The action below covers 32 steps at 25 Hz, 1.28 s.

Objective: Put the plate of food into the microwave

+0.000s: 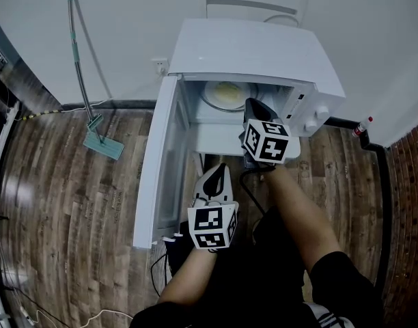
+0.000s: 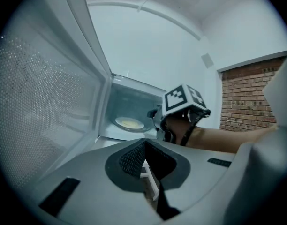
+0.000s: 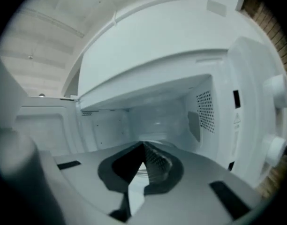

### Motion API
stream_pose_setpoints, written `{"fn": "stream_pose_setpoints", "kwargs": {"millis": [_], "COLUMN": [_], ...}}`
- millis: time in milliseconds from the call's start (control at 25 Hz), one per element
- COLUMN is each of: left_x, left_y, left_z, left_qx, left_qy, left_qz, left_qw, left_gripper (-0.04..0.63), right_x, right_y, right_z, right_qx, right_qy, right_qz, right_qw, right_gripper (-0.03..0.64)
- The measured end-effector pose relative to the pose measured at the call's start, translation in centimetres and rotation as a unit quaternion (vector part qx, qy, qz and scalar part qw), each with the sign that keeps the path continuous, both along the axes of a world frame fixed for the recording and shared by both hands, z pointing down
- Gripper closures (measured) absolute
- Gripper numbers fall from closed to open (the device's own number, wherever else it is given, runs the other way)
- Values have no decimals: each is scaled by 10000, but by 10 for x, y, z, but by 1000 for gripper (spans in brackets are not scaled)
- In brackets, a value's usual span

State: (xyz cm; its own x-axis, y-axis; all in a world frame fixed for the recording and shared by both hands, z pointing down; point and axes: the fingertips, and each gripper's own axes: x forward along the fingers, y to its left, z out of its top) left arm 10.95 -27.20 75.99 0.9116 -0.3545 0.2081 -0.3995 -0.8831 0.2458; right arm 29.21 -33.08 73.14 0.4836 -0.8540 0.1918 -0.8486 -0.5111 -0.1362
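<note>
While inside the microwave (image 1: 250, 53), plate of food (image 1: 227, 93)

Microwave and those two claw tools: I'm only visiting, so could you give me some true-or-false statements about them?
1. The microwave has its door open. True.
2. The plate of food sits inside the microwave. True.
3. The right gripper is holding the plate. False: its jaws are shut on nothing, and the plate lies free inside.
4. A mop leans on the wall to the left of the microwave. True.
5. The left gripper reaches into the microwave. False: it is outside, nearer the person, by the open door.
</note>
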Motion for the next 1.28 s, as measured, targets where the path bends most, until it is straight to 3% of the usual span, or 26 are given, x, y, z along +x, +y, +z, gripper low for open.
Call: {"fn": "stream_pose_setpoints", "kwargs": {"millis": [120, 320, 520, 720, 920, 1120, 1280], "left_x": [4, 19, 43, 59, 55, 29, -3], "left_y": [-4, -10, -16, -18, -20, 10, 37], "left_z": [-7, -18, -56, -155, -285, -415, -487], "left_qx": [103, 244, 194, 240, 209, 343, 396], "left_qy": [39, 59, 111, 33, 26, -74, -156], "left_qz": [-8, -24, -151, -84, -137, 73, 262], "left_qw": [9999, 9997, 9996, 9997, 9997, 9994, 9988], "left_gripper": [597, 597, 597, 597, 597, 597, 597], "right_x": [-31, -58, -57, -68, -78, -98, -124], "right_y": [30, 78, 74, 72, 88, 131, 162], "right_z": [-13, -35, -68, -156, -261, -389, -471], "right_qx": [298, 617, 865, 838, 527, 349, 374], "right_qy": [257, 724, 515, 641, 321, 159, 178], "right_qz": [-425, -624, -898, -1076, -930, -645, -442], "right_qw": [9983, 9935, 9909, 9886, 9938, 9972, 9982], "right_gripper": [604, 604, 604, 604, 604, 604, 604]}}
